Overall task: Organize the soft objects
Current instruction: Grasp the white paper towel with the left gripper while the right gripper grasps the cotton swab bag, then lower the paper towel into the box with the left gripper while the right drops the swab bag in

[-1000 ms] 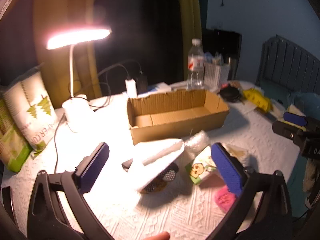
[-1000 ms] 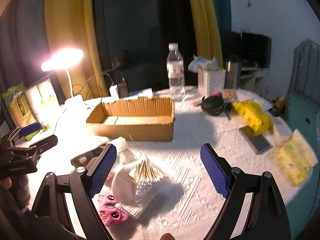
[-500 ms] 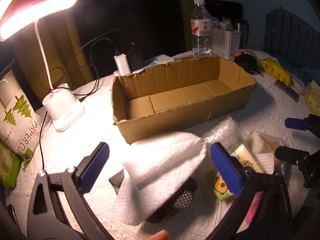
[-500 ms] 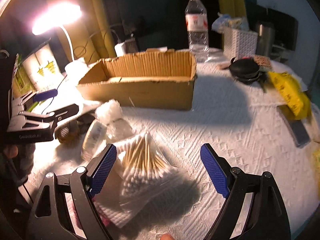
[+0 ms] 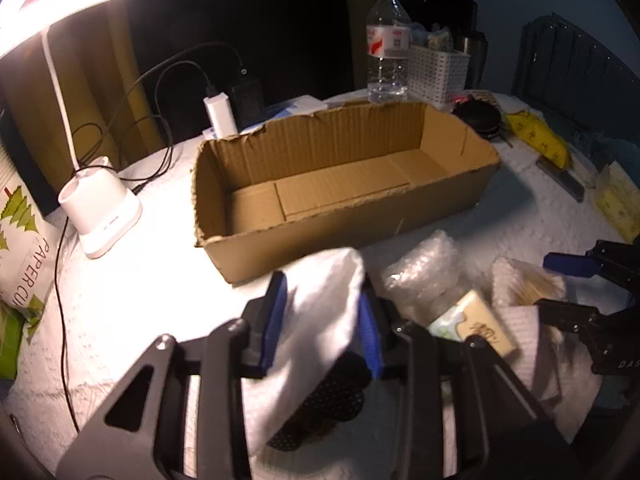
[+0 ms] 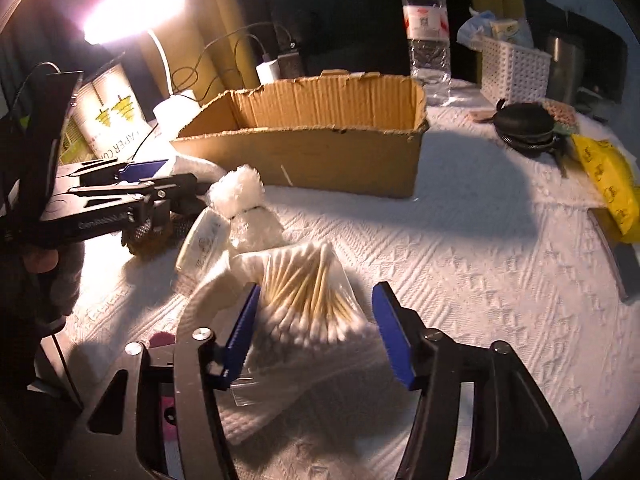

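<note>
here, open cardboard box (image 5: 344, 184), bare tablecloth (image 6: 460, 272) beside

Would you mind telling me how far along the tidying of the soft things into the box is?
Done: nothing; the box is empty. In hand: the left gripper is closing its jaws on a white cloth, and the right gripper is closing its jaws around the bag of cotton swabs. Left: both loads, plus the bubble wrap.

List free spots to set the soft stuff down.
Free: the cardboard box interior, and bare tablecloth between box and yellow packet. Crowded: the pile by the cotton swabs and folded white cloth.
</note>
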Demonstrator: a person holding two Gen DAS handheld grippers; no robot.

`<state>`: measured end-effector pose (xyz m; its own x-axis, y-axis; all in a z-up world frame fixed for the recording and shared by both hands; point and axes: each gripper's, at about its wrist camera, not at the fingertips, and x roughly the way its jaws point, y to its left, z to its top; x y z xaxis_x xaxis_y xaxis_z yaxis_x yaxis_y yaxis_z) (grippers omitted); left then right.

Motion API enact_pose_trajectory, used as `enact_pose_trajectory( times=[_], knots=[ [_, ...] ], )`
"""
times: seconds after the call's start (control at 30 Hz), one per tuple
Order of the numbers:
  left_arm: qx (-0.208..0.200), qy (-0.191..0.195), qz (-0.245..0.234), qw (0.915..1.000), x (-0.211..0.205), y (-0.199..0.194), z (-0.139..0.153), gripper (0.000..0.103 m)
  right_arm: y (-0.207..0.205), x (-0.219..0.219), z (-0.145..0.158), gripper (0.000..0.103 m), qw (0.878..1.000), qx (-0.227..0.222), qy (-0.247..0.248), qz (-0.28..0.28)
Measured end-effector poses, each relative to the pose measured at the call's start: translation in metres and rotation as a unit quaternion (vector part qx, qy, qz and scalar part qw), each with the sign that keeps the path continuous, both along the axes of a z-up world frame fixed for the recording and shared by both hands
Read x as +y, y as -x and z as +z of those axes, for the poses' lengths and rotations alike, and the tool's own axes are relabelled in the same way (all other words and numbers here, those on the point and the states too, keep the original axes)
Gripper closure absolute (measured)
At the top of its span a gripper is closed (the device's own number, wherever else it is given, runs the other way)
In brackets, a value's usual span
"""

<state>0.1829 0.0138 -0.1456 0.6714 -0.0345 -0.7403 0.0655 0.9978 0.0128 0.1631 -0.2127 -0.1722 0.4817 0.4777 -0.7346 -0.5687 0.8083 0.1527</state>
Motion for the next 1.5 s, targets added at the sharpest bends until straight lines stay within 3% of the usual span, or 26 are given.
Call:
enact_pose_trajectory(
  times=[0.1, 0.2, 0.3, 0.43, 0.63, 0.93, 1.2, 1.5],
  knots=[
    [-0.003, 0.026, -0.009, 0.9996, 0.000, 0.007, 0.007, 0.072, 0.004, -0.002, 0.009, 0.045, 1.000, -0.007, 0.002, -0.006],
    [-0.013, 0.037, -0.015, 0.9991, 0.003, 0.011, 0.014, 0.091, 0.007, -0.005, 0.022, 0.045, 1.000, -0.017, -0.002, -0.010],
    [-0.006, 0.041, -0.007, 0.9991, 0.016, 0.003, 0.012, 0.097, 0.007, -0.009, 0.036, 0.045, 0.999, -0.030, -0.009, -0.013],
    [-0.022, 0.064, -0.003, 0.9977, 0.032, 0.003, 0.018, 0.098, 0.000, -0.014, 0.055, 0.045, 0.998, -0.044, -0.031, -0.010],
    [-0.085, 0.106, -0.007, 0.9907, 0.042, 0.022, 0.070, 0.098, -0.015, -0.013, 0.078, 0.045, 0.996, -0.072, -0.040, -0.014],
    [-0.156, 0.115, -0.027, 0.9806, 0.036, 0.016, 0.122, 0.098, -0.034, -0.003, 0.091, 0.045, 0.995, -0.088, -0.043, 0.000],
    [-0.159, 0.120, -0.034, 0.9793, 0.021, -0.021, 0.118, 0.098, -0.067, 0.002, 0.100, 0.045, 0.993, -0.105, -0.049, 0.005],
    [-0.114, 0.138, -0.028, 0.9834, 0.010, -0.076, 0.080, 0.098, -0.108, -0.002, 0.095, 0.045, 0.993, -0.100, -0.055, -0.006]
  ],
)
